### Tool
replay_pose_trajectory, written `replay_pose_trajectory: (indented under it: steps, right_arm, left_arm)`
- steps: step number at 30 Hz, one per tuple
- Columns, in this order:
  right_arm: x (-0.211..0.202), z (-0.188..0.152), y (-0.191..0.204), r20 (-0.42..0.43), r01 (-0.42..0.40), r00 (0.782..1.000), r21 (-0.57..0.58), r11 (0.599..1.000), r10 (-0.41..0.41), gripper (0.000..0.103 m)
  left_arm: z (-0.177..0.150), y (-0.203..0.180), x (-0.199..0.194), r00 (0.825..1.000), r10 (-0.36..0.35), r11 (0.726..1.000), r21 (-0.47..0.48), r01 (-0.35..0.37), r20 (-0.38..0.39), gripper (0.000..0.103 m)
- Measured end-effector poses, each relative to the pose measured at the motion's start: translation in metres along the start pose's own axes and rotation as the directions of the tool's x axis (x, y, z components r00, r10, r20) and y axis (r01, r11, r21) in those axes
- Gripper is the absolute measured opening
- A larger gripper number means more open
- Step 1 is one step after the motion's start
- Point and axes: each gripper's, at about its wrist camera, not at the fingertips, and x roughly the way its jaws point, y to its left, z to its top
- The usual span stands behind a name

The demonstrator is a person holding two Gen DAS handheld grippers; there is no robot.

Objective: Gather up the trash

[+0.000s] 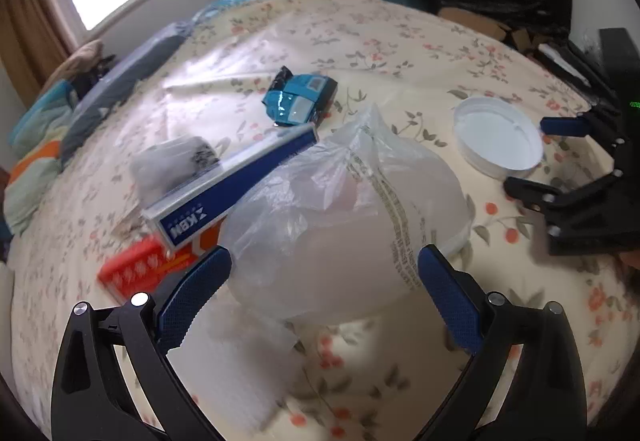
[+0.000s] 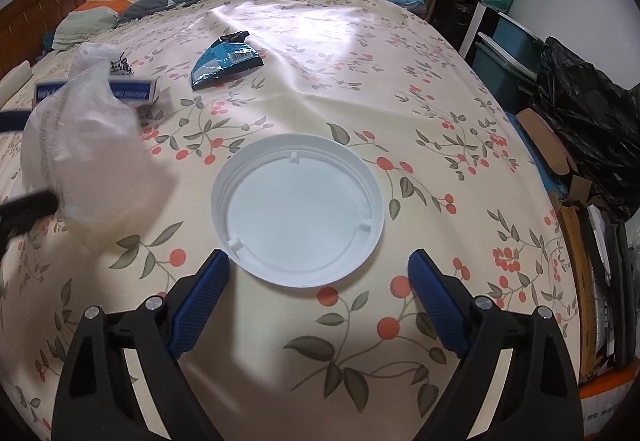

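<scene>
Bedsheet lies open beyond white lid; both hand-held grippers, right and left, gape wide, empty.

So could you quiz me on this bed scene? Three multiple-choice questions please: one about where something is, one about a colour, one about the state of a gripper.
1. Where does the white plastic lid lie?
A. On the floral bedspread, just ahead of the right gripper
B. Inside the clear plastic bag
C. On the floor

2. What colour is the crumpled snack wrapper?
A. Yellow
B. Teal blue with black
C. Pink

3. How do the right gripper's jaws stand?
A. Shut on the lid
B. Shut on nothing
C. Open, holding nothing

Answers:
1 A: the lid rests on the bedspread just beyond the blue fingertips.
2 B: its foil shows teal with black edges.
3 C: the jaws stand wide apart and touch nothing.
</scene>
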Motion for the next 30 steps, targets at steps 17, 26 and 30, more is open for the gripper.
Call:
replay_pose_trajectory:
  steps: [17, 26, 30]
  right_arm:
    - [0.004, 0.004, -0.003, -0.006, 0.002, 1.000, 0.016, 1.000, -0.001, 0.089]
    - [0.003, 0.003, -0.004, -0.008, 0.002, 1.000, 0.020, 1.000, -0.002, 0.089]
    - [0.001, 0.001, -0.003, -0.008, 0.001, 1.000, 0.024, 1.000, -0.001, 0.089]
  left_arm:
    - [0.042, -0.008, 0.018, 1.000, -0.003, 0.999, -0.040, 0.002, -0.025, 0.097]
    - [0.012, -0.032, -0.014, 0.987, -0.151, 0.988, -0.021, 0.150, -0.049, 0.097]
    - [-0.008, -0.037, -0.016, 0.996, -0.069, 0.997, 0.015, 0.069, -0.049, 0.097]
